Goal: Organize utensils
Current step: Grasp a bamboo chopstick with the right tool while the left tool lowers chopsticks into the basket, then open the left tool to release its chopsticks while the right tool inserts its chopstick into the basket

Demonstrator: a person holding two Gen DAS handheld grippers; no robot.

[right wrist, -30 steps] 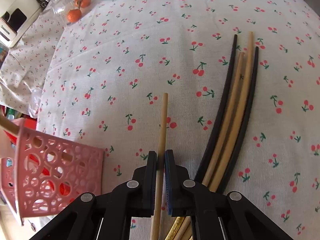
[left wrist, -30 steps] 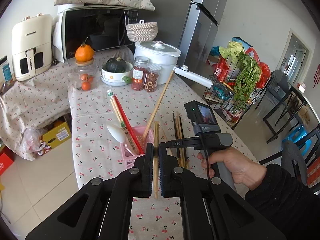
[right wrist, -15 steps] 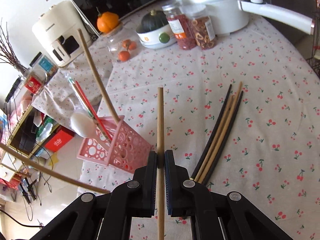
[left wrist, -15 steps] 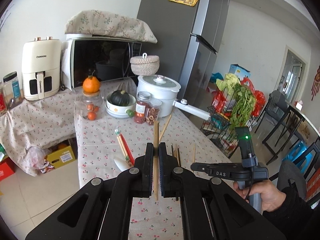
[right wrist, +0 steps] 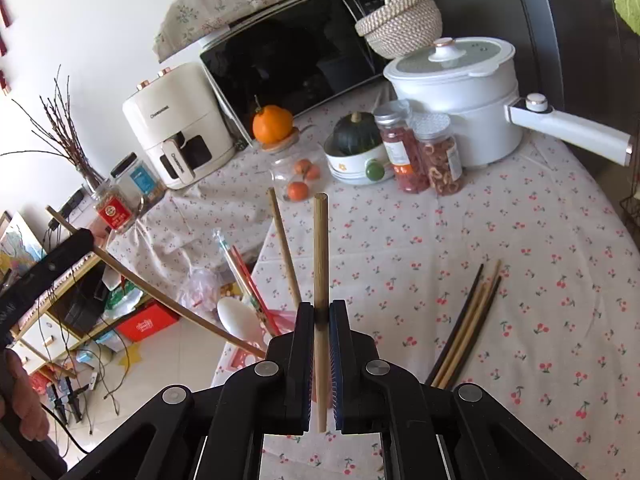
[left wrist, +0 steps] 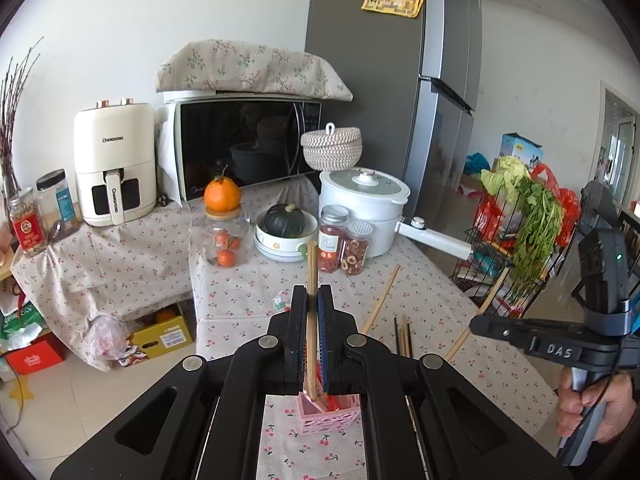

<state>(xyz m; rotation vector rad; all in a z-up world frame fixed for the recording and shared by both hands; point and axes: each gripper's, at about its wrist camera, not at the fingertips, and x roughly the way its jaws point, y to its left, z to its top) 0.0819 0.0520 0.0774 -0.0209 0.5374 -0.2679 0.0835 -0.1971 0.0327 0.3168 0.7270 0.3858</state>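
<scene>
My left gripper (left wrist: 312, 298) is shut on a light wooden chopstick (left wrist: 311, 264), held upright over the pink perforated basket (left wrist: 328, 416). The right gripper (right wrist: 320, 309) is shut on a second wooden chopstick (right wrist: 321, 248), raised above the cherry-print tablecloth (right wrist: 460, 240). In the right wrist view the pink basket (right wrist: 276, 316) holds a white spoon (right wrist: 240, 320), wrapped red chopsticks (right wrist: 240, 268) and one leaning wooden chopstick (right wrist: 284, 244). Several dark and wooden chopsticks (right wrist: 468, 328) lie on the cloth to the right. The left gripper (right wrist: 86, 238) shows at the left edge, the right gripper (left wrist: 476, 326) at the right.
At the back of the table stand a white pot (left wrist: 364, 208) with a long handle, two spice jars (left wrist: 344, 244), a bowl with a squash (left wrist: 284, 232) and a glass jar under an orange (left wrist: 223, 232). Microwave (left wrist: 244, 148) and air fryer (left wrist: 114, 168) behind; vegetable rack (left wrist: 516, 240) right.
The right gripper has lifted its chopstick from just above the cloth to well over the table and tilted up. The left gripper has risen a little and tilted up with its chopstick.
</scene>
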